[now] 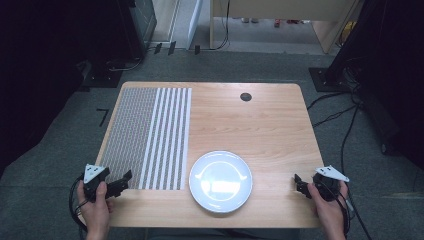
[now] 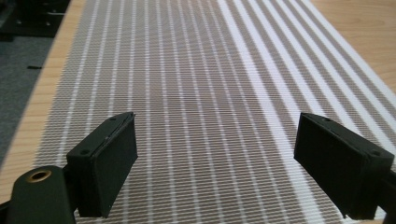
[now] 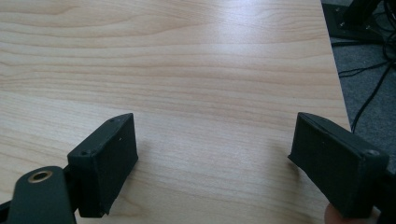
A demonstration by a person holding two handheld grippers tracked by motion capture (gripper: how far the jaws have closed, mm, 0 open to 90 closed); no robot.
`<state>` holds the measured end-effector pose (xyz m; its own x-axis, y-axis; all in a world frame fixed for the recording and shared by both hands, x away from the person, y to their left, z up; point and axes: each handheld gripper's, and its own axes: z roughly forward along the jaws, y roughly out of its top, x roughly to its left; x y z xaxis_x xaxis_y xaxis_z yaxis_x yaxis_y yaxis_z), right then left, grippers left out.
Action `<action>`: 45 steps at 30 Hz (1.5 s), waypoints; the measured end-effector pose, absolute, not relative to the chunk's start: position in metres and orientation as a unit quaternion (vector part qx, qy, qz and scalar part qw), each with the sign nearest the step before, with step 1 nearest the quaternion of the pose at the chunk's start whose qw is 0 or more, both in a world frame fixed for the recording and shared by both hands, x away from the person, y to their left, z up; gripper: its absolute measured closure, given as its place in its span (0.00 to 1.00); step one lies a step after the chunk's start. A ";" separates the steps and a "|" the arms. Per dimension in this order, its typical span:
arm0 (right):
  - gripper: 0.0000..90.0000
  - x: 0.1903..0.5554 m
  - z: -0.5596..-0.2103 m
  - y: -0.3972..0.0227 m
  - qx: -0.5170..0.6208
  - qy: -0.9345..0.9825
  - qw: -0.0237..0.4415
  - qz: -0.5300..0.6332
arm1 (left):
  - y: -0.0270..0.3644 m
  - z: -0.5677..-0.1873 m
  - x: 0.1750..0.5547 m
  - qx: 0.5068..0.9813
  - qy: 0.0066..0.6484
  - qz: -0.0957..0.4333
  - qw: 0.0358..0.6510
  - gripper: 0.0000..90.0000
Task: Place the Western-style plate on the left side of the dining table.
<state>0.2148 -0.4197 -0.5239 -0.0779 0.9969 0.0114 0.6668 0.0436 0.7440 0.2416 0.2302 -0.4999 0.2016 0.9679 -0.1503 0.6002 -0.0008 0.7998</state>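
Both my left gripper (image 1: pixel 121 180) and right gripper (image 1: pixel 299 183) hung wide open and empty at the table's (image 1: pixel 260 125) near corners, the thin, floppy striped mat (image 1: pixel 150 135) lying flat beneath the left, likely best pinched at its near edge.

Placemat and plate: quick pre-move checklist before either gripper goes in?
1. Left gripper open: ok, jaws wide apart with nothing between them.
2. Right gripper open: ok, jaws wide apart over bare table.
3. Left gripper lined up on the placemat: ok, it sits at the mat's near left corner, jaws over the weave.
4. Placemat flat: ok, it lies spread on the table's left half, no folds visible.
5. Plate free to move: ok, it is empty, beside the mat's right edge near the front of the table; whether it overlaps the mat: cannot tell.
6. Right gripper near the plate: not ok, it sits at the table's right edge, well apart from it.
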 end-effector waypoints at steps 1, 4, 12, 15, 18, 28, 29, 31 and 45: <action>0.16 0.215 -0.524 -0.420 0.622 0.669 0.273 0.303 | 0.228 -0.500 0.242 0.669 0.585 0.232 0.395 0.15; 0.16 0.214 -0.523 -0.416 0.621 0.668 0.271 0.308 | 0.221 -0.499 0.241 0.673 0.579 0.225 0.402 0.15; 0.16 0.213 -0.520 -0.401 0.608 0.677 0.269 0.317 | 0.204 -0.496 0.240 0.682 0.559 0.213 0.421 0.15; 0.16 0.213 -0.519 -0.394 0.602 0.681 0.268 0.321 | 0.198 -0.496 0.238 0.683 0.554 0.209 0.428 0.15; 0.17 0.212 -0.517 -0.390 0.599 0.681 0.269 0.326 | 0.193 -0.496 0.238 0.689 0.547 0.204 0.429 0.15; 0.18 0.211 -0.514 -0.376 0.586 0.686 0.270 0.337 | 0.184 -0.495 0.236 0.696 0.528 0.194 0.446 0.15; 0.18 0.211 -0.514 -0.376 0.586 0.686 0.270 0.337 | 0.184 -0.495 0.236 0.696 0.528 0.194 0.446 0.15; 0.18 0.211 -0.513 -0.372 0.582 0.685 0.268 0.346 | 0.183 -0.495 0.236 0.696 0.528 0.192 0.447 0.15; 0.22 0.214 -0.500 -0.347 0.570 0.678 0.245 0.393 | 0.161 -0.494 0.233 0.709 0.511 0.175 0.454 0.15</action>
<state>0.2143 -0.3474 -0.5002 -0.2290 0.9666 0.1154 0.5810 0.0406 0.8129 0.2334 0.1609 -0.4938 0.4168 0.8829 -0.2162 0.5654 -0.0656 0.8222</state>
